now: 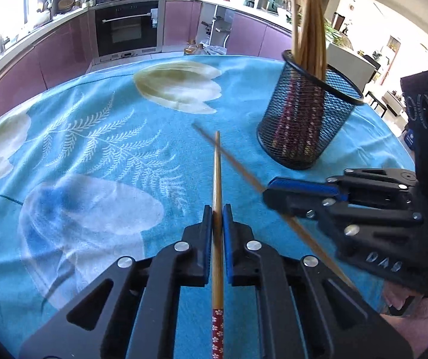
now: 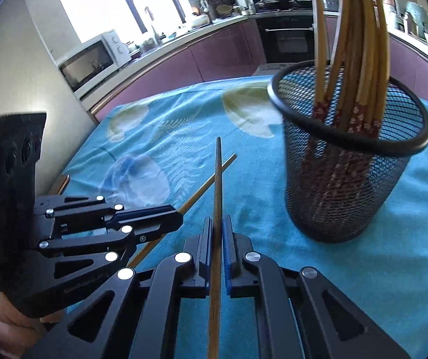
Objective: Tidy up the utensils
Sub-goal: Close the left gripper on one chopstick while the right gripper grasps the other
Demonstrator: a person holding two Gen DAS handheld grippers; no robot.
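My left hand-held gripper (image 1: 217, 212) is pinched on a chopstick (image 1: 217, 179); the shaft runs straight between the pads, thin tip forward over the worktop (image 1: 94, 137), red flower-patterned end back toward me. My right hand-held gripper (image 2: 217, 224) is pinched the same way on a second chopstick (image 2: 217, 185), tip forward.

In both wrist views the two sticks cross just ahead of the fingertips. I can't tell whether they touch at the crossing.

Count: two chopsticks held, one per gripper. One black mesh holder (image 2: 351, 185) stands upright on the blue flowered cloth, ahead and right of both grippers, near my right one. It holds a bundle of chopsticks (image 2: 360, 59), patterned ends down, tips fanned above the rim; they overlap too much for an exact count, roughly eight or more.

The two grippers sit close side by side, angled toward each other. Behind the worktop: purple cabinets, built-in oven (image 1: 128, 30), microwave (image 2: 89, 62). The cloth between the grippers and the holder is bare.
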